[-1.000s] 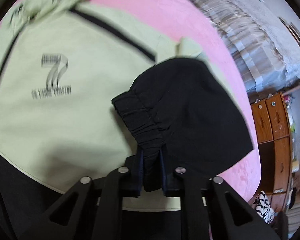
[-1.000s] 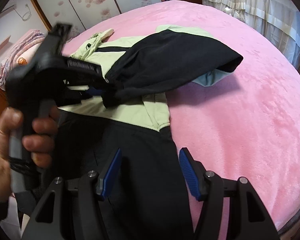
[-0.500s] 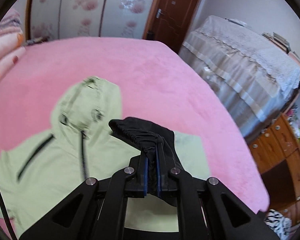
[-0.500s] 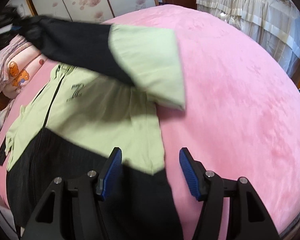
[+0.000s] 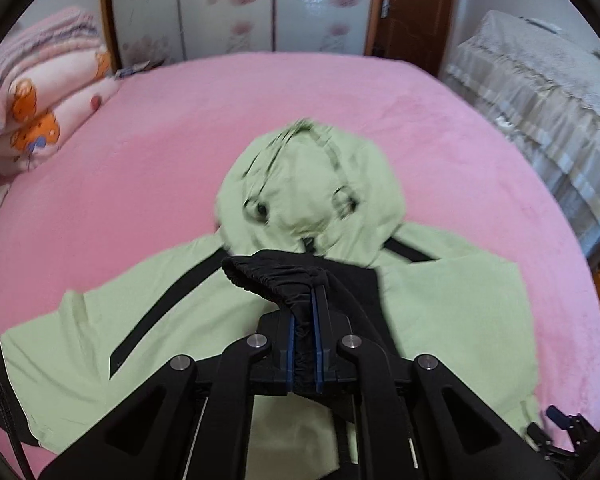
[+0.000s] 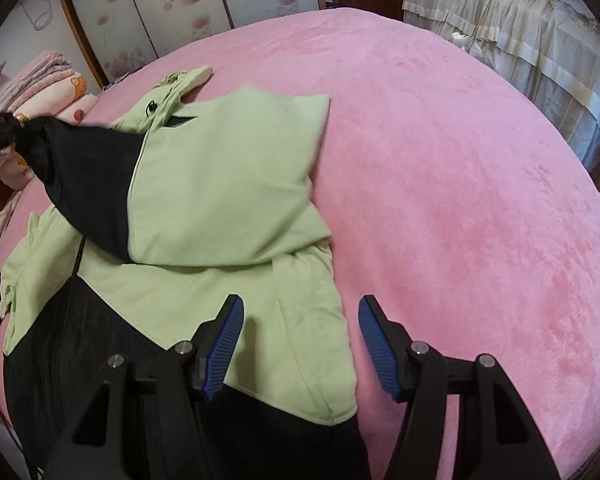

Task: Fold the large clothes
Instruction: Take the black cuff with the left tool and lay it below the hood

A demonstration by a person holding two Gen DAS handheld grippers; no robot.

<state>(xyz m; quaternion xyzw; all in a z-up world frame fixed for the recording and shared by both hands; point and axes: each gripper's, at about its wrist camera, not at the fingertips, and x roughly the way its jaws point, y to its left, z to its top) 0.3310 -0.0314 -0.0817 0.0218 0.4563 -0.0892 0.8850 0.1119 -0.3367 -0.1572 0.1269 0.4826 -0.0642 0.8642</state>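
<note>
Left wrist view: our left hand-held gripper (image 5: pixel 303 332) is clamped on the black cuff (image 5: pixel 276 276) of the jacket (image 5: pixel 452 312), which lies on the pink bed (image 5: pixel 140 152); we should carry it fully across the chest, keeping the sleeve taut. Right wrist view: our right hand-held gripper (image 6: pixel 300 344) stands open and empty over the hem, ready to pin the fold edge.
</note>
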